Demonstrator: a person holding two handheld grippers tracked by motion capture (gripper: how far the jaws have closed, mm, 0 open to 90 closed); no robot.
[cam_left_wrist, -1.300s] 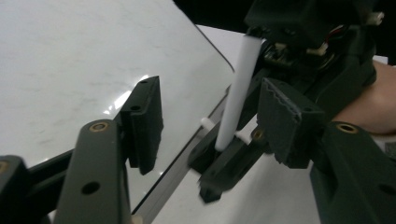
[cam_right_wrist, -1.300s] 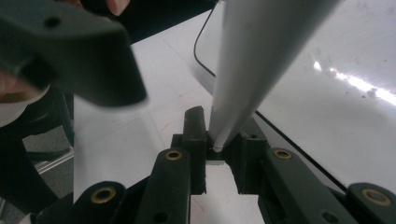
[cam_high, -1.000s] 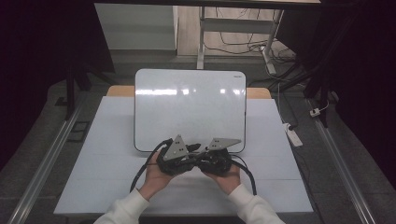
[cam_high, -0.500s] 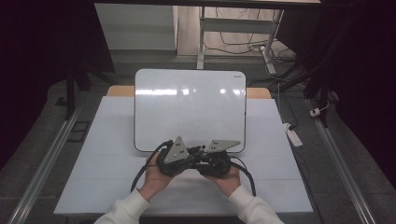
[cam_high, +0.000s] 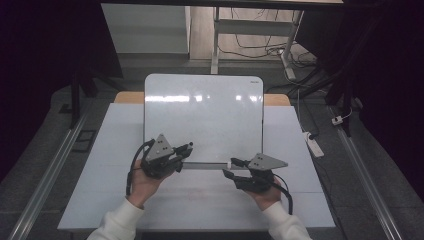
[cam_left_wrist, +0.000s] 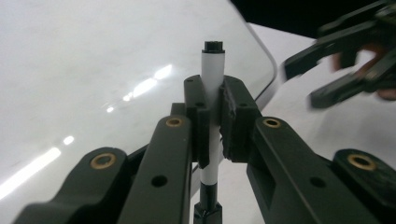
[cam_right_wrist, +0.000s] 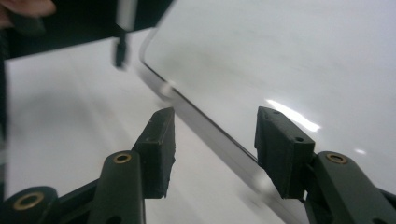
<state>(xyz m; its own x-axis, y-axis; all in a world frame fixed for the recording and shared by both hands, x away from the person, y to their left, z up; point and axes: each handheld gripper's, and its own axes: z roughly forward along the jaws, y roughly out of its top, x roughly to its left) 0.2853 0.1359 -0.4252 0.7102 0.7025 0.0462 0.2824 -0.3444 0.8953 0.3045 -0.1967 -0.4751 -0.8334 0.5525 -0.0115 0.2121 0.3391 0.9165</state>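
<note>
Both grippers (cam_high: 186, 150) (cam_high: 231, 168) parted; whiteboard (cam_high: 210, 115) corner logo unreadable.

High view overhead, gripper views close, sharing whiteboard (cam_high: 203, 120)

A whiteboard (cam_high: 203, 117) lies on the table (cam_high: 95, 180), its far edge reaching past the table's far side. At the board's near edge the left gripper (cam_high: 186, 149) sits over the near left corner with a marker (cam_left_wrist: 212, 79) between its jaws, and the right gripper (cam_high: 231, 167) sits just before the near right part, well apart from the left. A power strip (cam_high: 312, 144) lies on the floor to the table's right.
</note>
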